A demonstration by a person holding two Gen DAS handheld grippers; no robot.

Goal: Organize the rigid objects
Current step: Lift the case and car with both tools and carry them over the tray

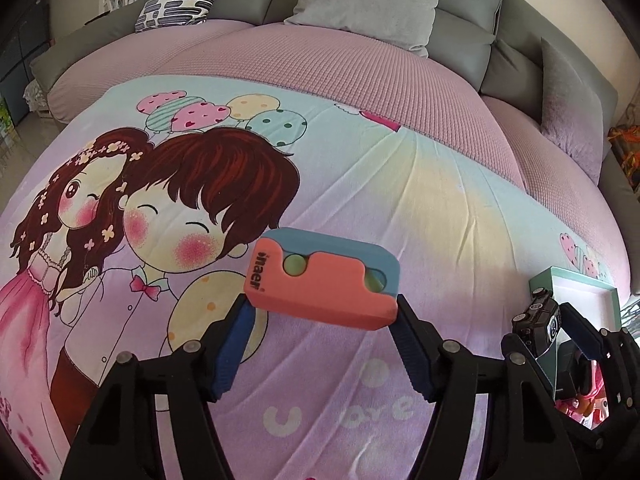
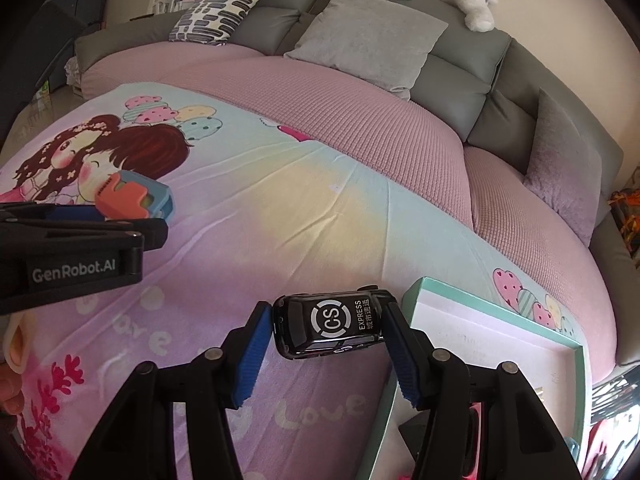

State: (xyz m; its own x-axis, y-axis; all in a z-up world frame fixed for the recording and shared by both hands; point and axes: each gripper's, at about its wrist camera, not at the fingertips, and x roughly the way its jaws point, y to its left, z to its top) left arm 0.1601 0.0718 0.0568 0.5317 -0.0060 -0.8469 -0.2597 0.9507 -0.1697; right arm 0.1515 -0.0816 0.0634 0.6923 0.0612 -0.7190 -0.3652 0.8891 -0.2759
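While both grippers hold their loads above the blanket [image 2: 280, 216], the main risk is a drop. Left gripper [image 1: 322, 316] pinches the block [image 1: 324, 280], an orange-and-blue foam-looking piece, only at its lower corners; most of its body sits past the fingertips. Block is tilted between the pads, so a small roll of the wrist could lever it out. If it is soft, squeeze may also deform it and loosen the hold.

Right gripper [image 2: 326, 330] clamps the toy car [image 2: 332, 328] end to end, roof facing the camera. Car is glossy and rounded, pads touch near bumper ends, so slip is plausible if the hand jerks. Cannot tell how much pad actually bears on the far end; it's hidden behind the car body.

Second risk: collision. In the left view the right gripper and car sit just beside the left one, near the tray [image 2: 500, 320]. Both heading to the tray together could knock fingers.

Third: tray rim. It stands just right of the car; coming in low could catch the rim and shift the tray on soft bedding.

Pose: both grippers point steeply down and forward over the blanket, loads clear of the fabric. Left sits to the left, over the cartoon print; right is beside the tray's near-left corner.
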